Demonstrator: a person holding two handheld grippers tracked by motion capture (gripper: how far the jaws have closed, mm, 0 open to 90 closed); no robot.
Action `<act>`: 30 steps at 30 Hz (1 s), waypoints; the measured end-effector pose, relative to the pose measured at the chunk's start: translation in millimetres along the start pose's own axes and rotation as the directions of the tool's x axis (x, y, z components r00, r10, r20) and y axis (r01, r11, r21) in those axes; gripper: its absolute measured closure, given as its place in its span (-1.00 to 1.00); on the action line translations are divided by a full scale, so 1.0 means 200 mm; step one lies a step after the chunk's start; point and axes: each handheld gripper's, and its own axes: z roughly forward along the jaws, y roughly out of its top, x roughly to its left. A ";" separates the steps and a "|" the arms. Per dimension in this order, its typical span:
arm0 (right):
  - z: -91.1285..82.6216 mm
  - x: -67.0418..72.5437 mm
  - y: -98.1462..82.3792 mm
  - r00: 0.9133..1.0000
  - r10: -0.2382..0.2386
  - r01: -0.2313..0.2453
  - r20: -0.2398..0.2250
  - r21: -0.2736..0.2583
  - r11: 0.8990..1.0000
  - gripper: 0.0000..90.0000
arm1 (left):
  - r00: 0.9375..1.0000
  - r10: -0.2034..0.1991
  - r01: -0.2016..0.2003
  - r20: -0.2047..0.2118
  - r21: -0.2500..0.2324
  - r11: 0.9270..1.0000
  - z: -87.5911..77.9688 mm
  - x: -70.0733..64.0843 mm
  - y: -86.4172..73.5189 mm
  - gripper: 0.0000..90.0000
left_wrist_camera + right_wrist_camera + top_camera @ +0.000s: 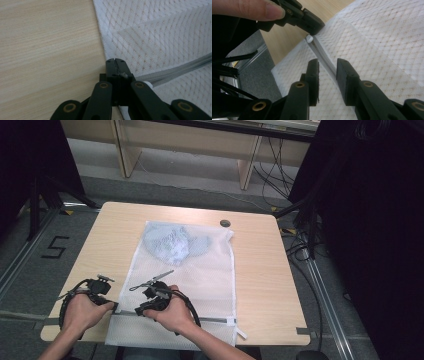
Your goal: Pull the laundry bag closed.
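My left gripper (116, 61) is closed on the mesh bag (192, 270) at the zipper (324, 58) end (lower left of the high view). My right gripper (327, 63) stands open, a jaw on each side of the zipper.

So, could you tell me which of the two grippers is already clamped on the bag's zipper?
The left gripper: its jaws are closed on the zipper end at the mesh bag's edge, while the right gripper straddles it, open.
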 end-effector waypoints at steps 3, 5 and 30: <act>0.02 0.00 0.00 1.000 0.014 -0.015 0.018 0.026 1.000 0.60 | 1.000 -0.005 0.005 0.001 -0.004 1.000 0.00 0.00 0.00 1.00; 0.03 0.00 0.01 1.000 -0.005 0.004 0.018 0.017 1.000 0.59 | 1.000 -0.006 0.006 0.003 -0.008 1.000 0.00 0.00 0.00 1.00; 0.18 0.05 0.10 0.995 0.084 -0.082 -0.060 0.038 0.996 0.63 | 1.000 -0.007 0.007 0.013 -0.001 1.000 0.00 0.02 0.00 1.00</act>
